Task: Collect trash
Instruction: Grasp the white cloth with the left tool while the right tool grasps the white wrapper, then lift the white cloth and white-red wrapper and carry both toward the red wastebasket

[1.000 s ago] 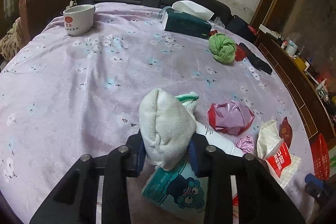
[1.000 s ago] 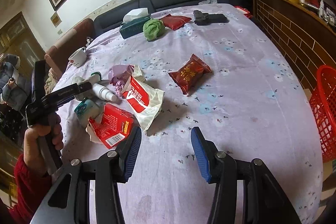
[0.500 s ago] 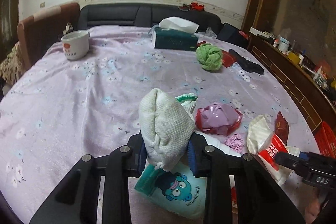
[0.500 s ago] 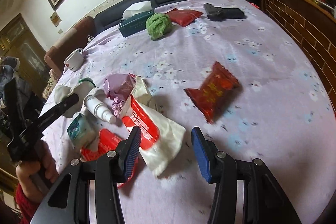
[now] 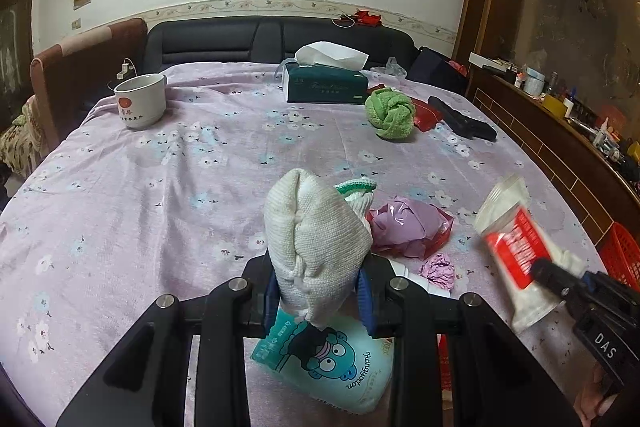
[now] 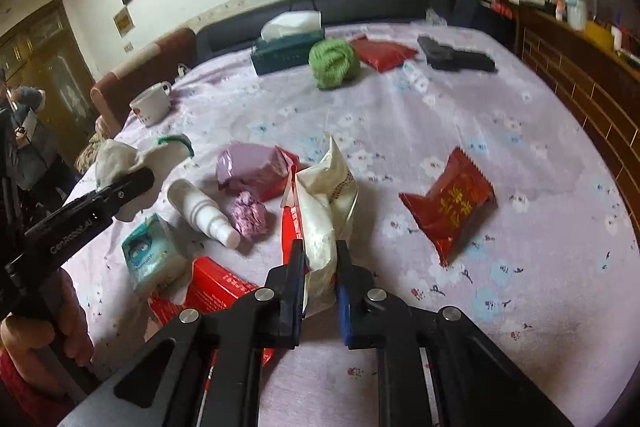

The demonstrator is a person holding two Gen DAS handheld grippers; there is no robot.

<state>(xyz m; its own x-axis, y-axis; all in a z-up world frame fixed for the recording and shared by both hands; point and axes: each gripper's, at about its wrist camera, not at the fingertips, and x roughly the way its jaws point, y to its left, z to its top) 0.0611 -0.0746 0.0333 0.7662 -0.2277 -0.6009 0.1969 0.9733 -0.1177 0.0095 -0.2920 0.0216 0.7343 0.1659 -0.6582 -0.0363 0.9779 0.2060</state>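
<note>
My left gripper [image 5: 318, 291] is shut on a white knitted glove [image 5: 312, 239] with a green cuff and holds it above the table; the glove also shows in the right wrist view [image 6: 120, 163]. My right gripper [image 6: 320, 267] is shut on a white and red plastic bag [image 6: 324, 207], lifted off the lilac tablecloth [image 6: 500, 267]; the bag also shows in the left wrist view [image 5: 516, 239]. On the cloth lie a red snack packet [image 6: 452, 203], a purple wrapper [image 6: 256, 171], a crumpled purple scrap [image 6: 250, 215], a red box [image 6: 216, 287], a teal tissue pack [image 5: 332, 363] and a white spray bottle [image 6: 200, 207].
At the far side stand a white mug [image 5: 140, 101], a green tissue box [image 5: 326, 87], a green yarn ball [image 5: 390, 117], a red pouch [image 6: 382, 53] and a black pistol-shaped object [image 6: 456, 59]. A red basket [image 5: 622, 255] stands off the table's right edge.
My right gripper moved forward to the white and red bag, shut on it and lifted it. My left gripper kept its hold on the glove and rose a little.
</note>
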